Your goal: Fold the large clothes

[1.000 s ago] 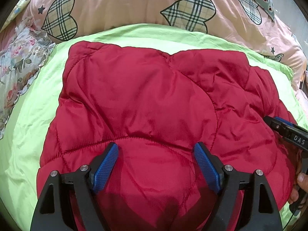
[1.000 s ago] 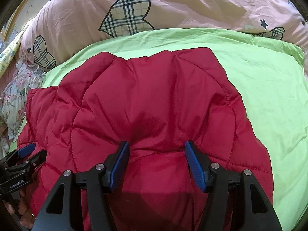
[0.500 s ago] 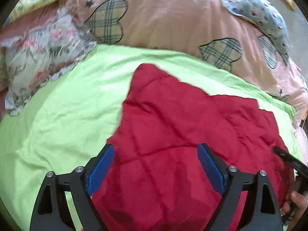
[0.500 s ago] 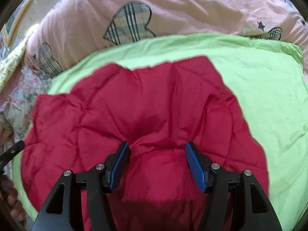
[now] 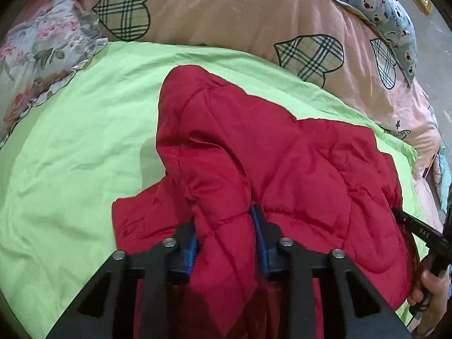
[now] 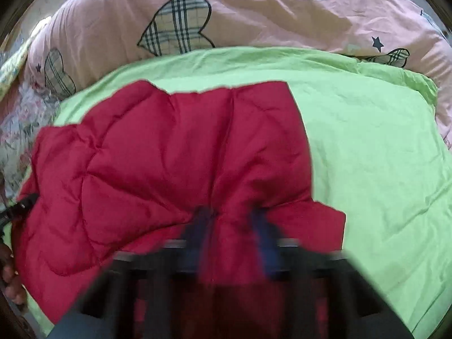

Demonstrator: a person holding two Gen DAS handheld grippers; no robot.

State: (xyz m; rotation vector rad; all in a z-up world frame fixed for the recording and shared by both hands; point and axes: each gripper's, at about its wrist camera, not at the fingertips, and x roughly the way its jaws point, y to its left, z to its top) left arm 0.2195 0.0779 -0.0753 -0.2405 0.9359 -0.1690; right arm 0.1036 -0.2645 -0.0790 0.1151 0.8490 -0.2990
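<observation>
A red quilted jacket [image 5: 282, 155] lies on a light green sheet [image 5: 70, 155]. In the left wrist view my left gripper [image 5: 226, 220] is closing on a bunched fold near the jacket's near left edge, and its blue pads press the fabric from both sides. The right wrist view is blurred by motion, but it shows my right gripper [image 6: 231, 220] shut on a pinch of the same jacket [image 6: 155, 155] at its near right part. The fabric rises into ridges toward both grips. Part of the near hem is hidden under the gripper bodies.
A pink quilt with plaid hearts [image 5: 240, 14] is heaped behind the green sheet [image 6: 381, 169]. A floral pillow [image 5: 34, 56] lies at the far left and a blue patterned pillow [image 5: 389, 8] at the far right. A person's hand [image 5: 432, 285] shows at the right edge.
Both grippers went from open over the flat jacket to pinching folds of it. The left view swung left toward the jacket's edge. The fabric has bunched and lifted at both grips.
</observation>
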